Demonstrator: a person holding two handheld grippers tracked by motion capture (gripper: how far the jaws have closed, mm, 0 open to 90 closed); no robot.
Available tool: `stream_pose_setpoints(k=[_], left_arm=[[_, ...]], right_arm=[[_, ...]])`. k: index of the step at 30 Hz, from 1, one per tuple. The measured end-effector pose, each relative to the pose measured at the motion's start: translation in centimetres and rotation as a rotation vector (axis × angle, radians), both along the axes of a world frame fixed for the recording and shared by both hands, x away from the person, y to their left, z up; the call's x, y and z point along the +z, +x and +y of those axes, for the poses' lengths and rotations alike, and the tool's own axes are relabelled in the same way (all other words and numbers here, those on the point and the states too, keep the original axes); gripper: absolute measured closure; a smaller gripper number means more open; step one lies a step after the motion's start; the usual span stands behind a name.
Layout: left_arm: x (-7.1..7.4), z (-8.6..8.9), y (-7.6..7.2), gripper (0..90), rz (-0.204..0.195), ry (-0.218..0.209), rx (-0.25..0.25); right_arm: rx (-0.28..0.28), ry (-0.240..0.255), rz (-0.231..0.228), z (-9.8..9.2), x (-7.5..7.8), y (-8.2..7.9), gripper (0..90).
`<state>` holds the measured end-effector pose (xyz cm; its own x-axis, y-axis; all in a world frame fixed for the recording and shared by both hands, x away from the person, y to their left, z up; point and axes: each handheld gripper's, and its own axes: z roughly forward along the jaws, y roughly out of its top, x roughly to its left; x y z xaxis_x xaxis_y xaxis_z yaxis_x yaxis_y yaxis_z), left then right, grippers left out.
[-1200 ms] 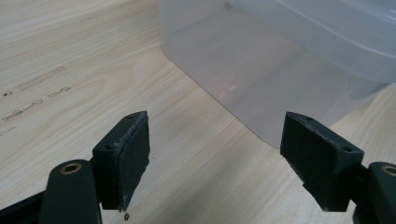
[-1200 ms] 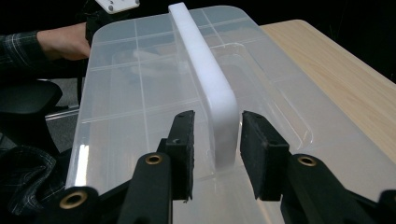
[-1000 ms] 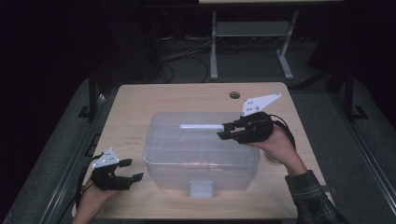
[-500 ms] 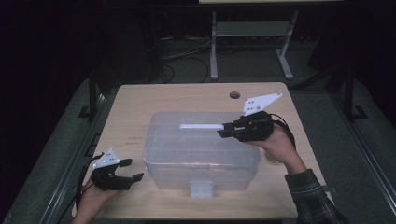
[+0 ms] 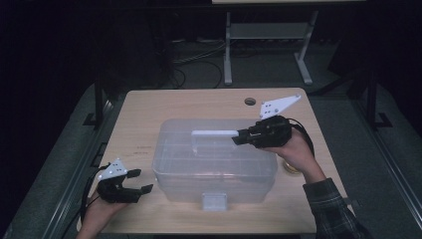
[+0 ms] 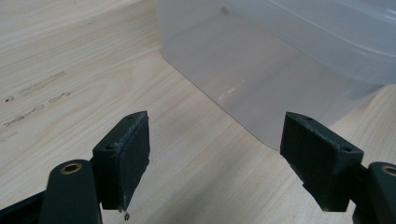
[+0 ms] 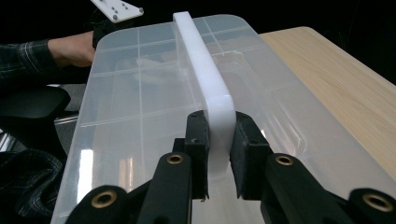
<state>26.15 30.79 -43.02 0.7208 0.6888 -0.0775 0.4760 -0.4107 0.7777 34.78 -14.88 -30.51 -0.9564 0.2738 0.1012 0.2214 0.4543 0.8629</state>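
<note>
My right gripper [image 7: 219,133] has just been closing, and now its two black pads sit pressed on either side of the white handle [image 7: 201,70], right at the handle's near end, so the handle is pinched between them. That handle runs along the top of the clear plastic box's lid [image 7: 140,107], a ribbed, see-through lid. From the high view, the clear plastic box [image 5: 215,159] sits in the middle of the wooden table [image 5: 199,104], a little toward the front edge, with a small latch on its front wall, and my right gripper [image 5: 238,138] reaches in from the table's right side, over the lid. My left gripper [image 5: 140,181] rests low near the front left corner of the table, just beside the box's left wall, not touching it. Its jaws stand wide apart with nothing but bare wood between them, and the box's frosted corner [image 6: 261,79] lies just ahead.
</note>
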Motion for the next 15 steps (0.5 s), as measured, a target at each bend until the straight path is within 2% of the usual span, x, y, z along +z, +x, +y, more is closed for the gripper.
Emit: stream_pose_setpoints(k=[15], left_arm=[[0.61,0.15,-0.27,26.7,-0.019,-0.018,-0.011]], right_arm=[[0.000,0.009,0.033,-0.11,0.67,0.96,77.7]])
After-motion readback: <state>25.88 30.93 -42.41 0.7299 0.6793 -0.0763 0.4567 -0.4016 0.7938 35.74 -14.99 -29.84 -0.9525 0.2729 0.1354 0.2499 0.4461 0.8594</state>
